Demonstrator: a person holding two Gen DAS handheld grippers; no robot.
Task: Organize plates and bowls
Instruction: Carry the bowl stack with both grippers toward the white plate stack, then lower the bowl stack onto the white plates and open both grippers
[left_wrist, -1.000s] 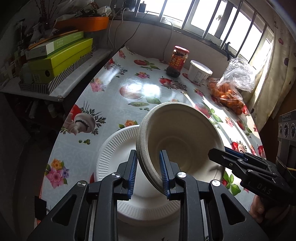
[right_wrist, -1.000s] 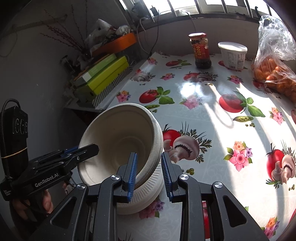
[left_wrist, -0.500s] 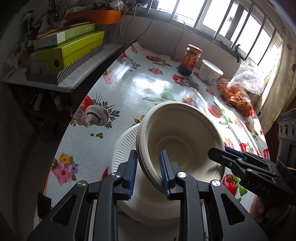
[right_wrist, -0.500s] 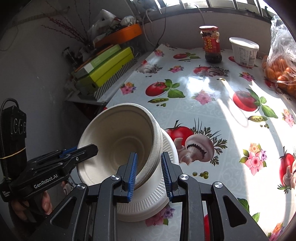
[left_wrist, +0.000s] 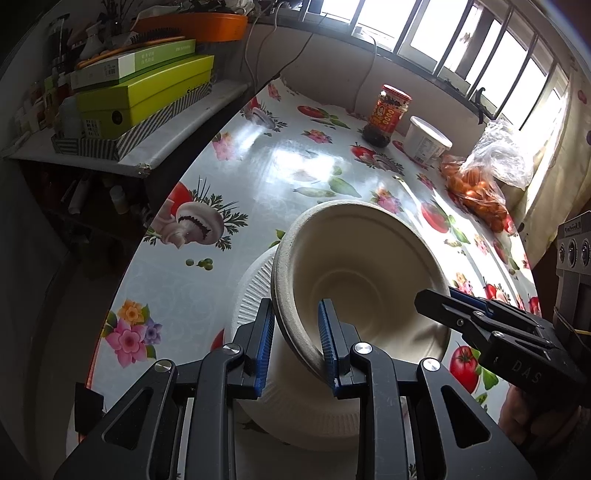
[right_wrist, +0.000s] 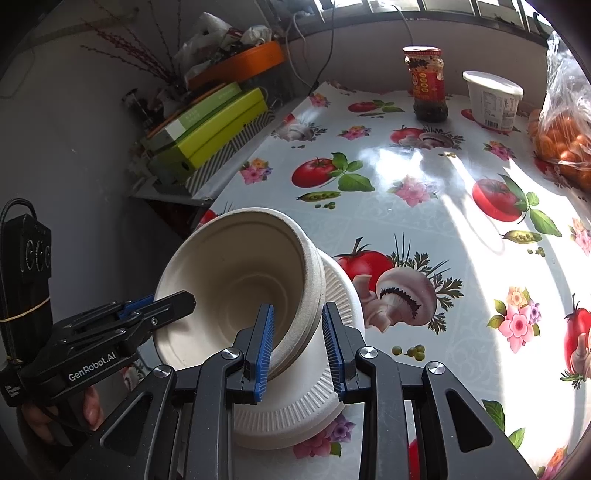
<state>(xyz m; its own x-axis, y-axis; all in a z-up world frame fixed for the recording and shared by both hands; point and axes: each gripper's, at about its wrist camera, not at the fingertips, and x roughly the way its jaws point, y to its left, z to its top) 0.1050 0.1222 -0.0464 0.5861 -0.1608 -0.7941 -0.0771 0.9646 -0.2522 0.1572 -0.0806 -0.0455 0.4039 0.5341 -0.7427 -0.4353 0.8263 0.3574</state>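
Note:
A beige paper bowl (left_wrist: 362, 273) sits tilted above a white ribbed paper plate (left_wrist: 255, 291) on the flowered tablecloth. My left gripper (left_wrist: 295, 343) straddles the bowl's near rim, one finger outside and one inside, pads close on the rim. In the right wrist view the same bowl (right_wrist: 236, 284), which looks like a nested stack, and the plate (right_wrist: 332, 369) lie low centre. My right gripper (right_wrist: 297, 347) straddles the opposite rim, jaws slightly apart around it. Each gripper shows in the other's view: the right one (left_wrist: 480, 325) and the left one (right_wrist: 122, 325).
At the table's far end stand a red-labelled sauce jar (right_wrist: 426, 83), a white lidded tub (right_wrist: 493, 99) and a plastic bag of oranges (right_wrist: 565, 144). A side shelf on the left holds green boxes (left_wrist: 140, 92) and an orange tray (left_wrist: 195, 26).
Both grippers, with the bowl between them, have drawn back toward the near end of the table; the plate beneath now sits closer to the table edge.

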